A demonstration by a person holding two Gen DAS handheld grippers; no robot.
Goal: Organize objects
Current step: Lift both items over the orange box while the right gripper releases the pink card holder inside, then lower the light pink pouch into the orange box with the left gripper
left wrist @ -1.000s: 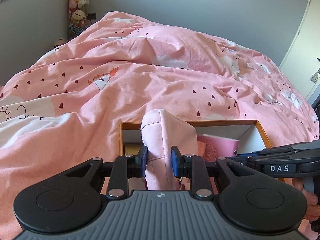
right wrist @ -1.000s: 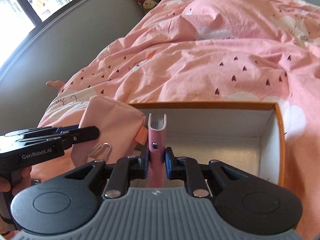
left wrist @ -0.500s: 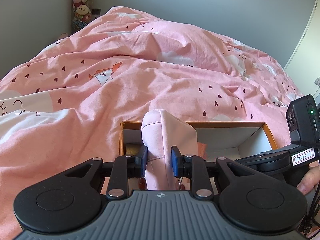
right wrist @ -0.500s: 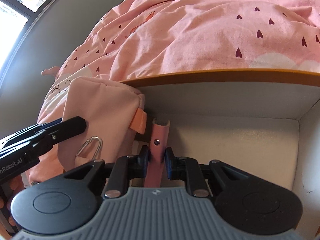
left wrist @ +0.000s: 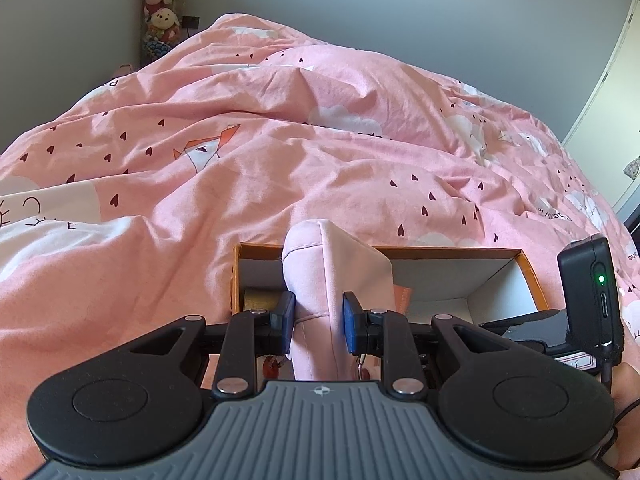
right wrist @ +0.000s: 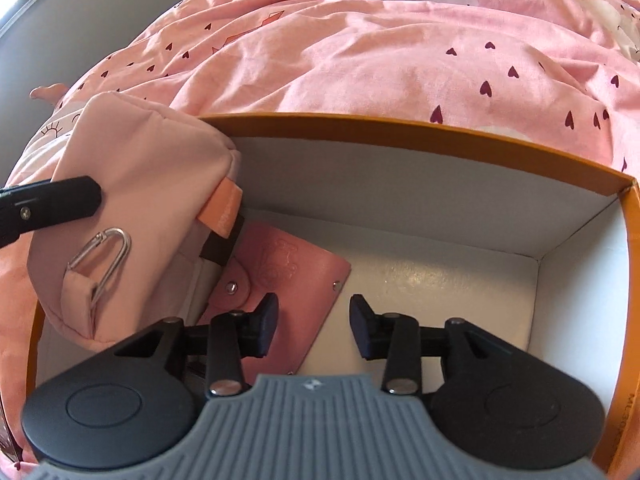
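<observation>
An orange-rimmed cardboard box (right wrist: pixel 624 248) with a white inside sits on the pink bedspread. My left gripper (left wrist: pixel 316 320) is shut on a pale pink fabric pouch (left wrist: pixel 332 276), held upright over the box's left end; the same pouch (right wrist: pixel 136 208) with its metal clip shows at the left of the right wrist view. A pink leather wallet (right wrist: pixel 288 280) lies flat on the box floor, partly under the pouch. My right gripper (right wrist: pixel 314 322) hangs just above the wallet, its jaws opening and the pads off it.
The pink duvet (left wrist: pixel 280 152) with dark hearts covers the bed all around the box. A tan object (left wrist: pixel 260 298) sits in the box's left corner. Plush toys (left wrist: pixel 164 12) stand by the far wall. The right half of the box floor (right wrist: pixel 460 288) is bare.
My right gripper sank into the box with the wallet upright in its jaws, then opened; the wallet now lies flat on the box floor. The left gripper kept still with the pouch.
</observation>
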